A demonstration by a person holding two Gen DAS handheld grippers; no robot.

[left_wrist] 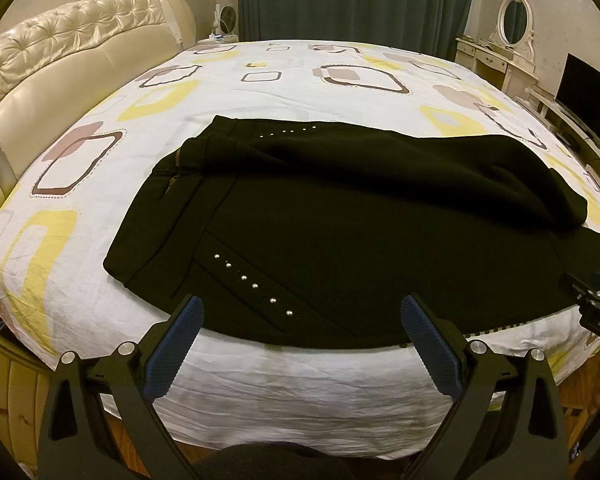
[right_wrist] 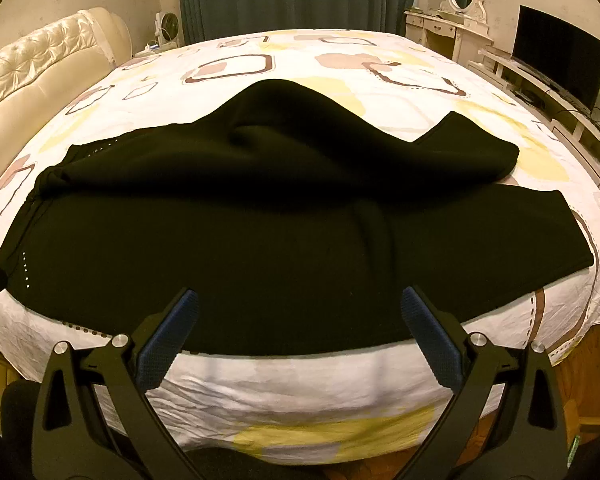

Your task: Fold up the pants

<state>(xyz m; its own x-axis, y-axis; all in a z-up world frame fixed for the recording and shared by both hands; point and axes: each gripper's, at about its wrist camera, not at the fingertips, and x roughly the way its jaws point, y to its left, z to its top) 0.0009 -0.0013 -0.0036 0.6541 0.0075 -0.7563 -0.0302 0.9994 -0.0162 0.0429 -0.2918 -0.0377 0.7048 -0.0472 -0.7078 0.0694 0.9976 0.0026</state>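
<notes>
Black pants (left_wrist: 340,240) with small silver studs lie across the near side of the bed, waist to the left, legs running right. The far leg lies bunched and partly over the near leg. In the right wrist view the pants (right_wrist: 260,240) fill the middle, leg ends at the right. My left gripper (left_wrist: 300,312) is open and empty, just above the pants' near edge by the stud row. My right gripper (right_wrist: 300,304) is open and empty, over the near leg's edge. The right gripper's body (left_wrist: 596,300) shows at the right edge of the left wrist view.
The bed (left_wrist: 260,380) has a white sheet with yellow and brown squares and a cream tufted headboard (left_wrist: 60,60) at the left. A dressing table with mirror (right_wrist: 456,12) and a TV (right_wrist: 560,56) stand at the right. Dark curtains (left_wrist: 356,0) hang behind.
</notes>
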